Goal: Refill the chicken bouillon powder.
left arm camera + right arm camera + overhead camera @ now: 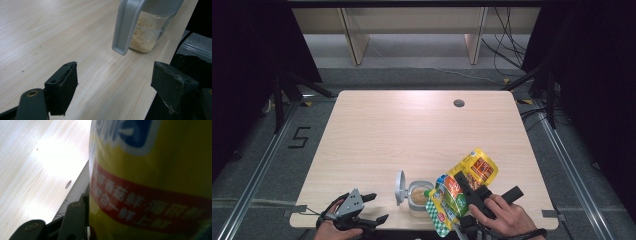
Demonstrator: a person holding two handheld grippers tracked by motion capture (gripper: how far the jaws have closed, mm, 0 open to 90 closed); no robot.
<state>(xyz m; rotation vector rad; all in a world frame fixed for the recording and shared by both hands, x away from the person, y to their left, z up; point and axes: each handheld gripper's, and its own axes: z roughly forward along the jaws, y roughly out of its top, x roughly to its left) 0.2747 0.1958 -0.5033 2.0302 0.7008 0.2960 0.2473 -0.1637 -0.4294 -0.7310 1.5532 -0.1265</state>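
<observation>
Yellow foil takes up most of the right gripper view: the pouch sits so close to the camera that its outline is cut off on every side, and one black jaw shows at the bottom left, flat against its edge. A red band crosses the pack with white Chinese characters, too blurred to read with confidence, and above it a blue patch edged in white carries lettering cropped by the top of the picture. In the high view the right gripper grasps this pouch, held tilted over the near right part of the table; its lower end is green with a white check pattern and leans over the container. The upper end shows a red and orange panel, with print too small to make out. The right hand covers much of the gripper body.

The container stands near the table's front edge, its grey lid swung open to the left, and tan granules fill it. In the left gripper view its top is cut off by the frame.

The left gripper rests at the near left edge, jaws spread wide with nothing between them, apart from the container. The left hand is cropped by the bottom of the picture.
</observation>
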